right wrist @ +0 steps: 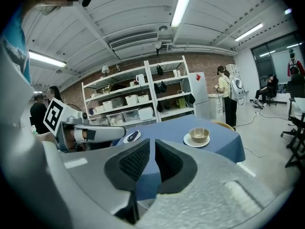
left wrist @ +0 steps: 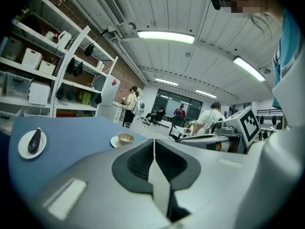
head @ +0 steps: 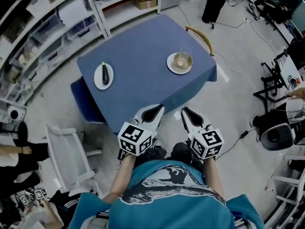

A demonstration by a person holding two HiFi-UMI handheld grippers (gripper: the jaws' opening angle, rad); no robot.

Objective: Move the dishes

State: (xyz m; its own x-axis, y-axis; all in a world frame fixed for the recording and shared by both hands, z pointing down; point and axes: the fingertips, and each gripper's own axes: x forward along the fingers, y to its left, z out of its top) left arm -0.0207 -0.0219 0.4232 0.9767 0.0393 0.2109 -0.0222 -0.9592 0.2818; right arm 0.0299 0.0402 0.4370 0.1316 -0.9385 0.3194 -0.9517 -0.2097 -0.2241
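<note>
Two plates: I saw both apart on the blue worktop (head: 143, 87).
Left plate (head: 99, 78): held perhaps an aubergine (head: 105, 74).
Right plate (head: 172, 67): a bowl (head: 182, 59).
Left claw (head: 153, 112): jaws together, empty.
Right claw (head: 189, 114): barely apart, empty.

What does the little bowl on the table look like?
The bowl is small, round and tan, and looks like glazed pottery. It stands upright in the middle of a white plate on the blue-covered table, near its far right corner in the head view. Its wall flares out towards the rim. It looks empty, though that is hard to be sure of. Only the plate touches it.
</note>
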